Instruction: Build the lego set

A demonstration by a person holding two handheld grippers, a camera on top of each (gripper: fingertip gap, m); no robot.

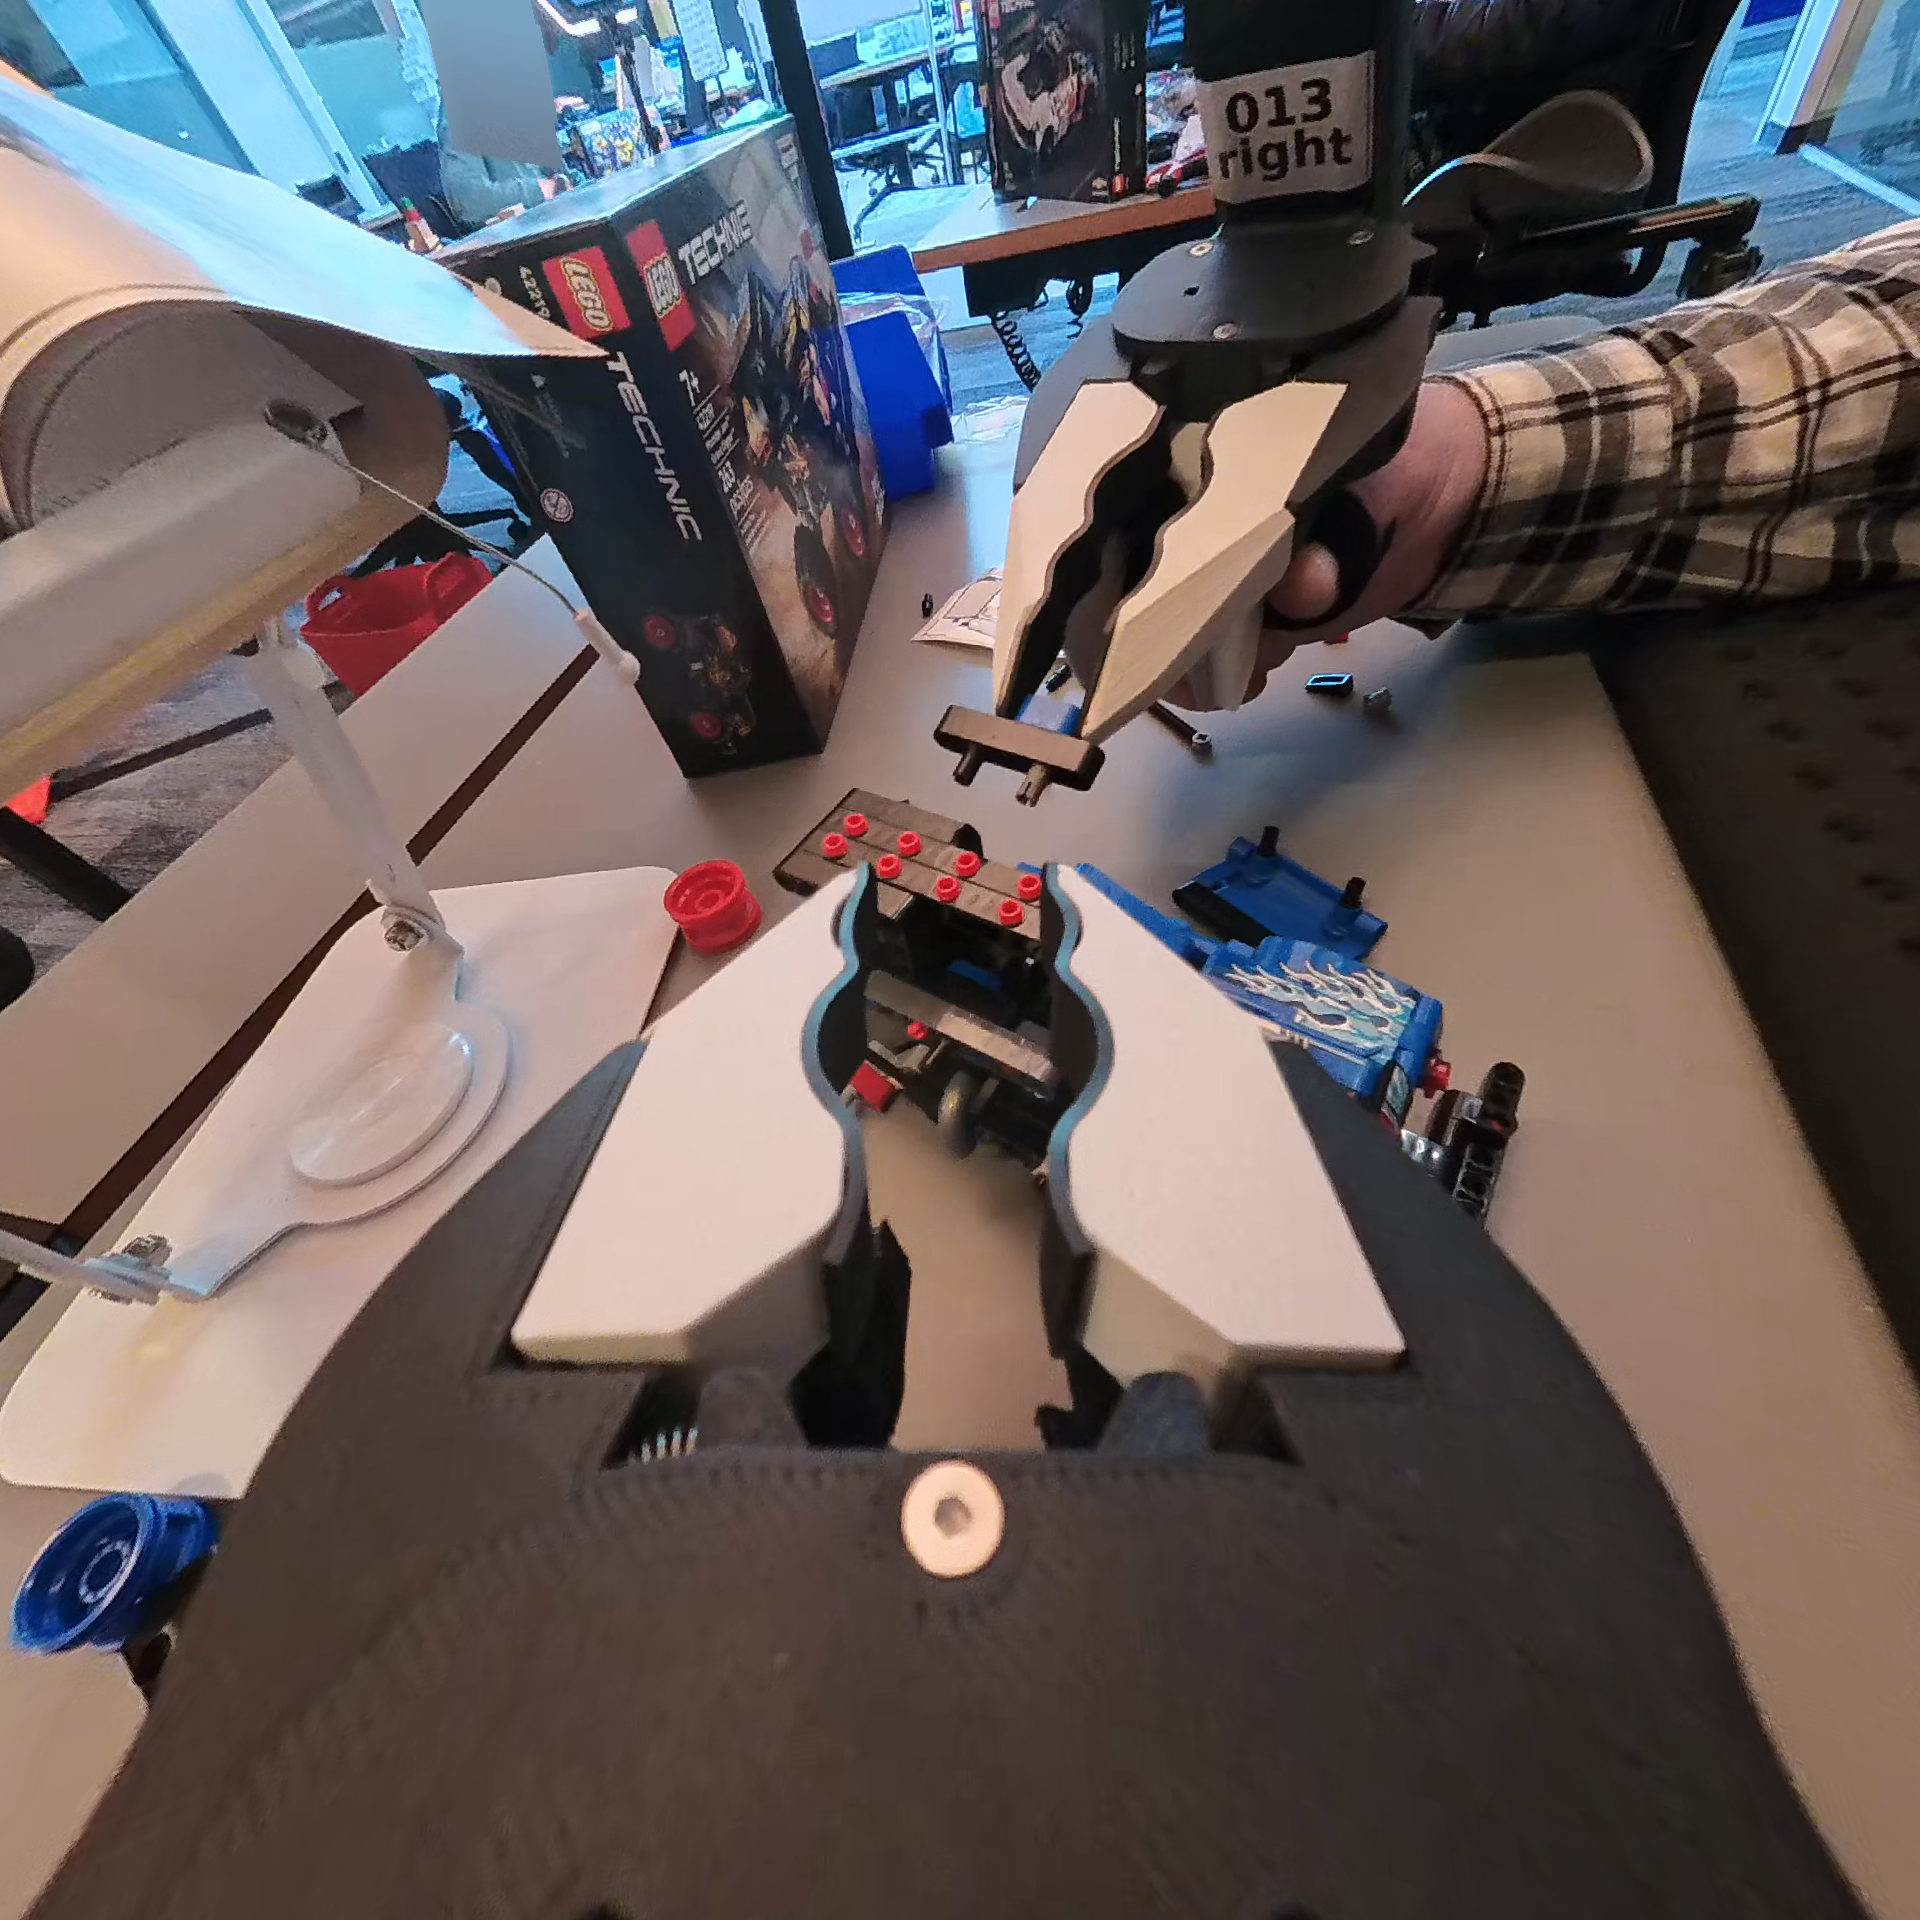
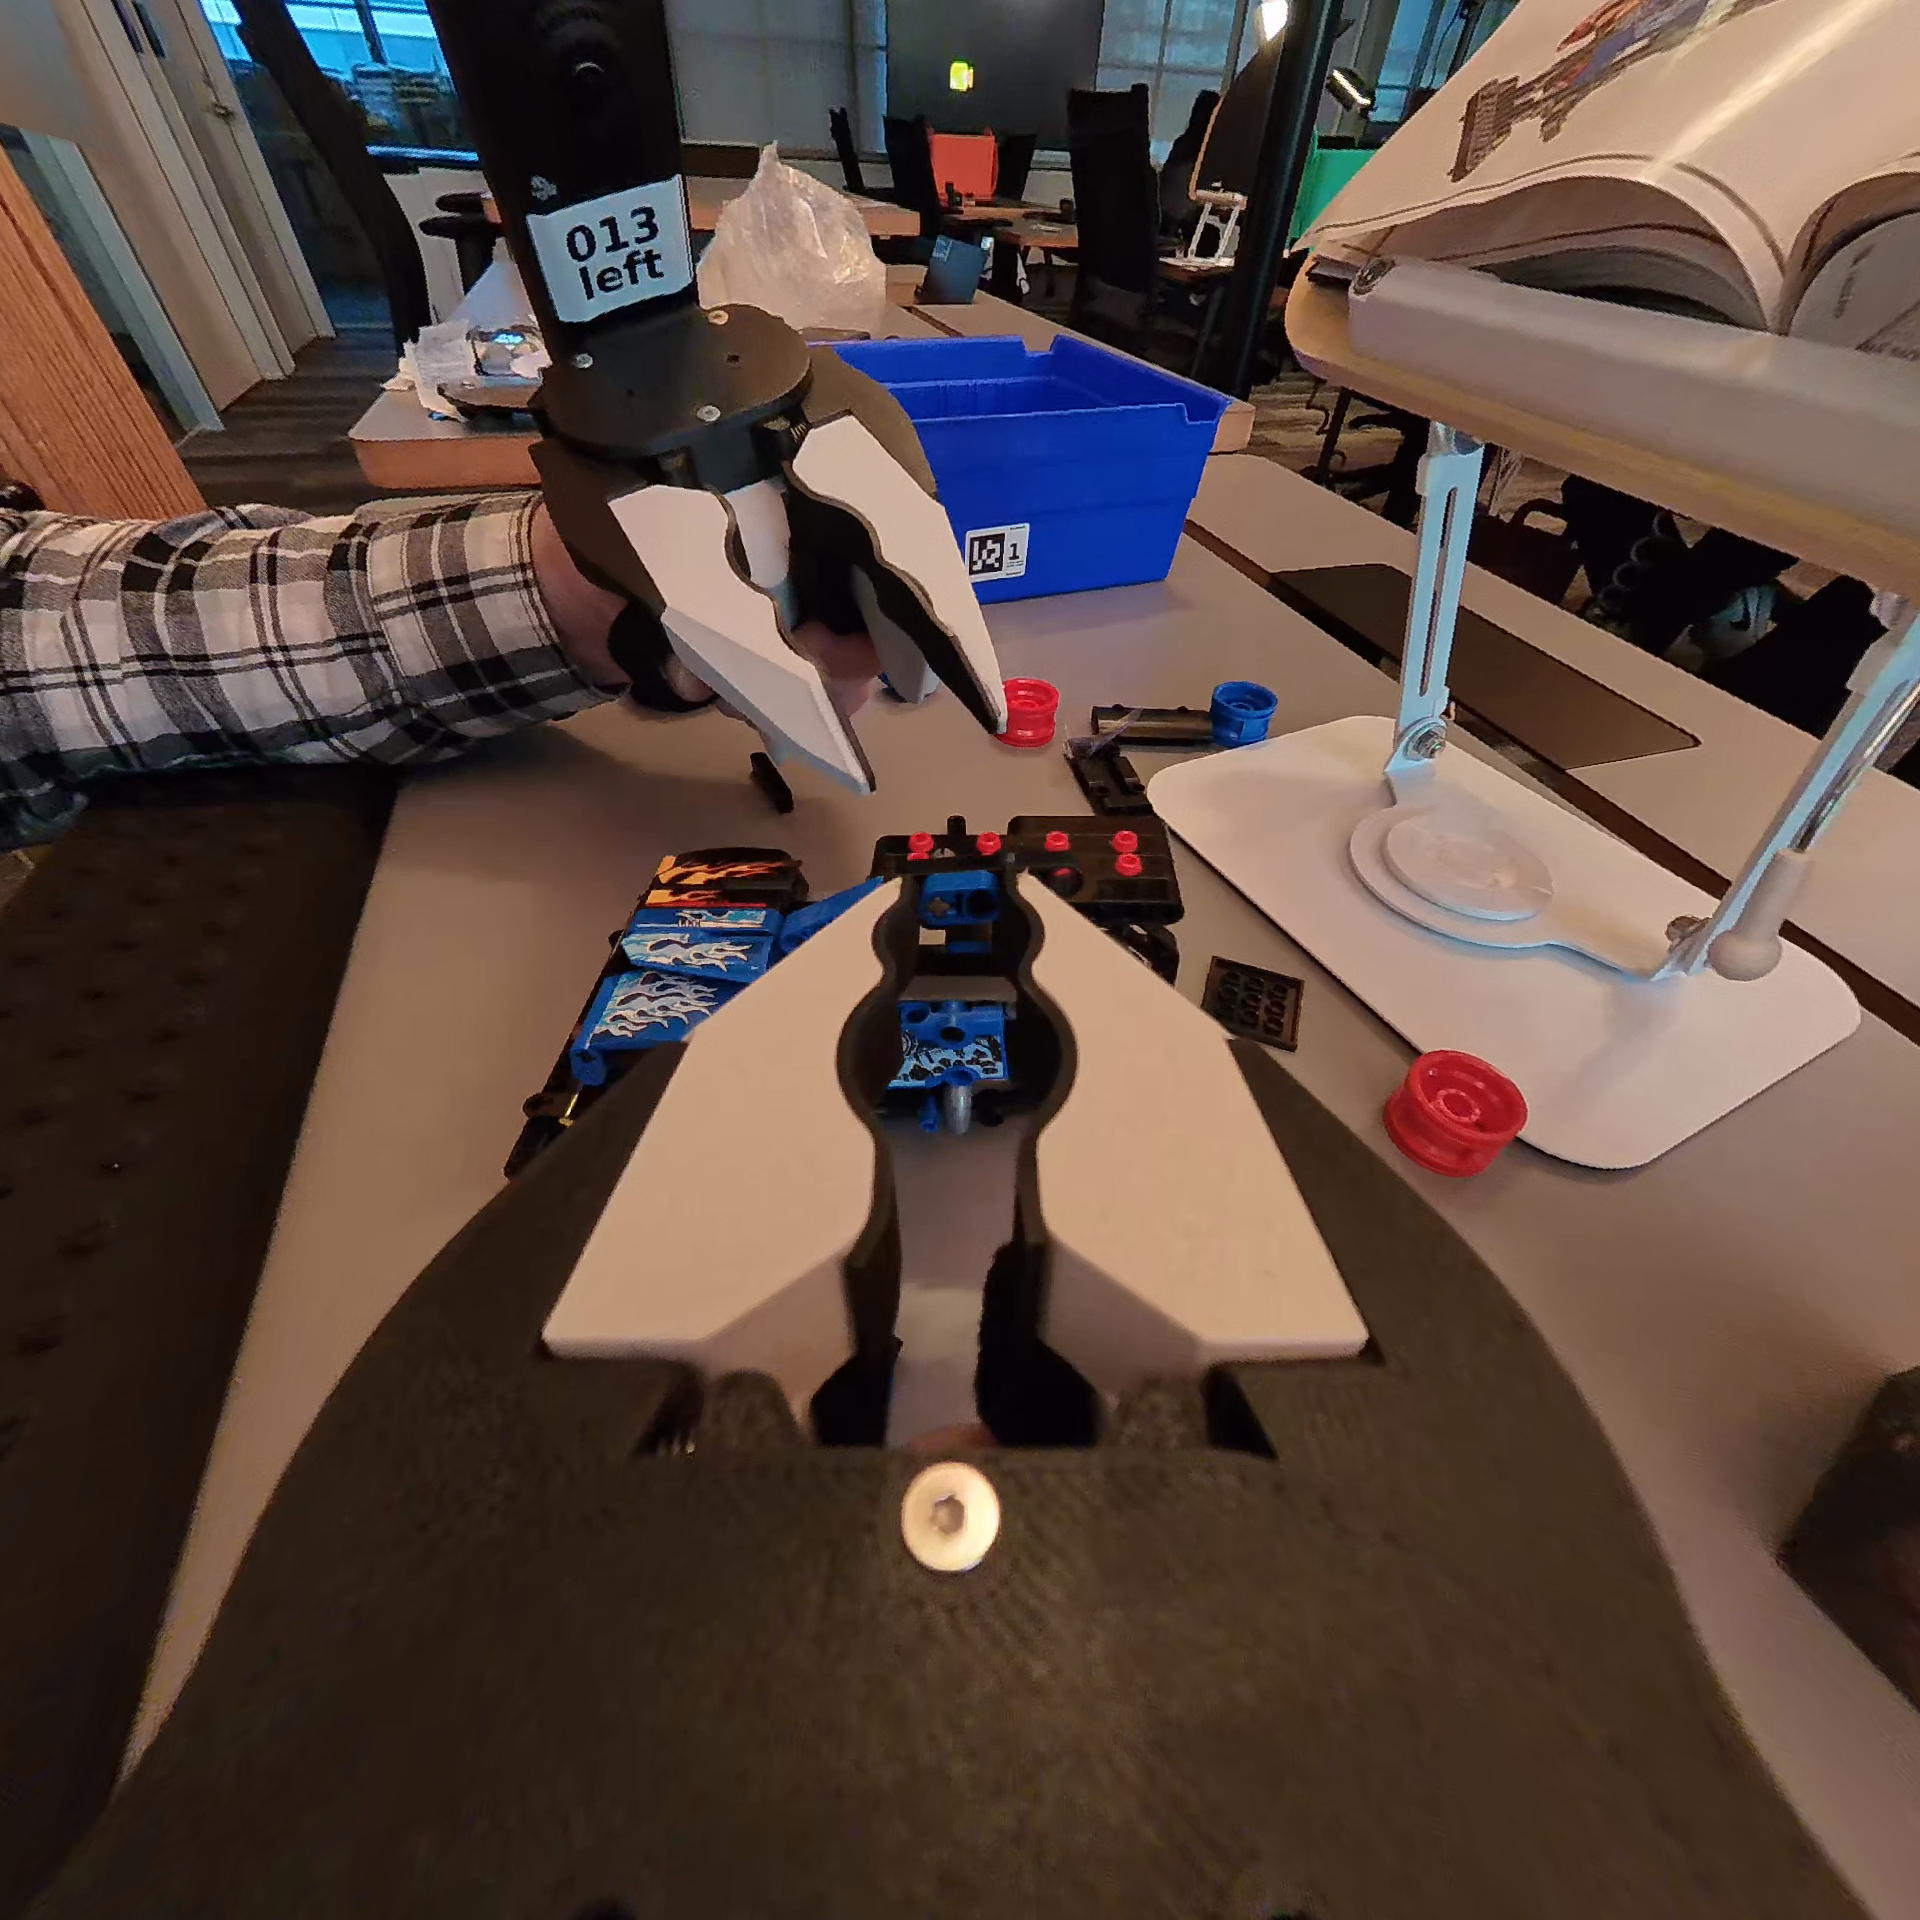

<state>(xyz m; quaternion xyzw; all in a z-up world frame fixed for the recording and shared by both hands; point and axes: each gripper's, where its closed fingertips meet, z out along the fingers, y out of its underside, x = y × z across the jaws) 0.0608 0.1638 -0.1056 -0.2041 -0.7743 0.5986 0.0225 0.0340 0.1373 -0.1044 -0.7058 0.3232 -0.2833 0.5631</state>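
A: What is my right claw (image 1: 1049, 717) holding?

B: A flat black bar (image 1: 1018, 746) with two pegs pointing down, pinched tight.

A: And my left claw (image 2: 925, 748)?

B: Open wide, empty. The bumpy truck body (image 1: 935, 883) sits on the table, below the bar. I think you press the pegs in next.

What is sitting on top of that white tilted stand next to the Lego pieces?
An open instruction book lies on the white stand, pages curling over its front ledge. Both views look up from below, so most of the open pages stay hidden; only part of a printed picture shows.
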